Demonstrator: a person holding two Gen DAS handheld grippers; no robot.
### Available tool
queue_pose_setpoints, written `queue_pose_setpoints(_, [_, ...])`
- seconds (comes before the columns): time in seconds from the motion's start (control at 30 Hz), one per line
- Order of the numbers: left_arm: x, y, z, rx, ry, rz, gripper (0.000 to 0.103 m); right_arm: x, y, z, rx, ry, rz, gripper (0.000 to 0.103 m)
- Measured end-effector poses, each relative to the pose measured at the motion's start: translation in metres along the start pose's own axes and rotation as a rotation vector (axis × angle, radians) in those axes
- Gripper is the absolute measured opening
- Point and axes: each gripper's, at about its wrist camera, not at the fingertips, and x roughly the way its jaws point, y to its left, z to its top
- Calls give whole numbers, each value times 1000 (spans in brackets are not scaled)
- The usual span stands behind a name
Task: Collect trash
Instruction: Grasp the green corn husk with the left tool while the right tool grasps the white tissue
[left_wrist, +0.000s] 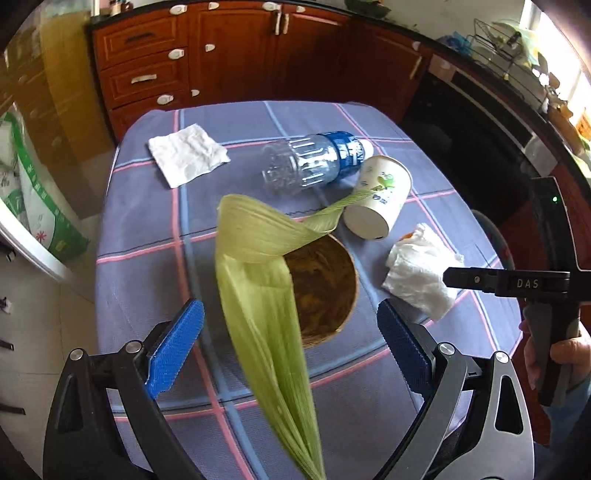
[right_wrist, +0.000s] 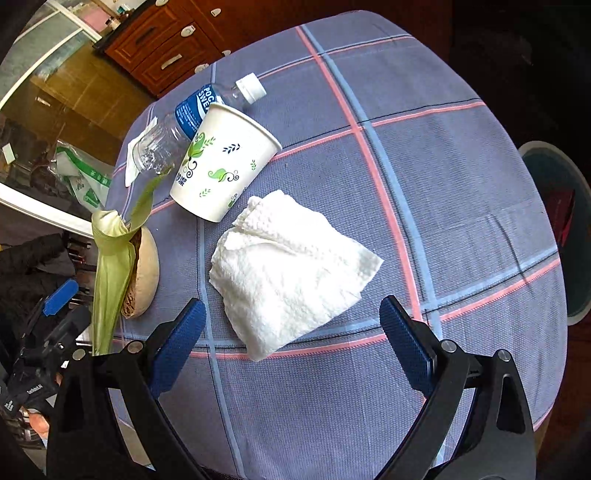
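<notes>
- Hovering over a plaid-clothed table (right_wrist: 424, 155), the right gripper (right_wrist: 291, 332) has its jaws spread, empty, above a crumpled napkin (right_wrist: 291, 269)
- Open cloth lies toward 2 o'clock; a bin (right_wrist: 554, 206) stands past the table's edge at 3 o'clock
- The left gripper (left_wrist: 291, 332) gapes around a corn husk (left_wrist: 266, 306) draped from a bowl (left_wrist: 325, 291), pads not touching it
- At 12 o'clock lie a paper cup (left_wrist: 380, 199) and bottle (left_wrist: 314, 162)

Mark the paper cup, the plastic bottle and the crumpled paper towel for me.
paper cup (right_wrist: 225, 166), right wrist view, on its printed side wall.
plastic bottle (left_wrist: 306, 162), left wrist view, on its clear ribbed body.
crumpled paper towel (right_wrist: 288, 269), right wrist view, on the middle of the wad.
</notes>
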Motion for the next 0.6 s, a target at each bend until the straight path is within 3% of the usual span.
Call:
queue_pose_setpoints(0.27, [16,24,-18,-59,58,-30,95,8,25,-7,-92,-31,-69,89])
queue_pose_setpoints(0.3, [18,25,-20,-62,66,-35,95,6,26,-8,-98,-37,-78,85])
queue_pose_setpoints(0.4, [24,25,-25,-63,86,-45,95,5,23,-13,-93,-29,-93,54])
queue_pose_setpoints(0.43, [26,25,-27,-63,93,-45,95,5,22,-15,-95,-29,-98,36])
queue_pose_setpoints(0.6, [36,26,-32,-77,111,-53,95,-6,20,-20,-82,-66,-87,24])
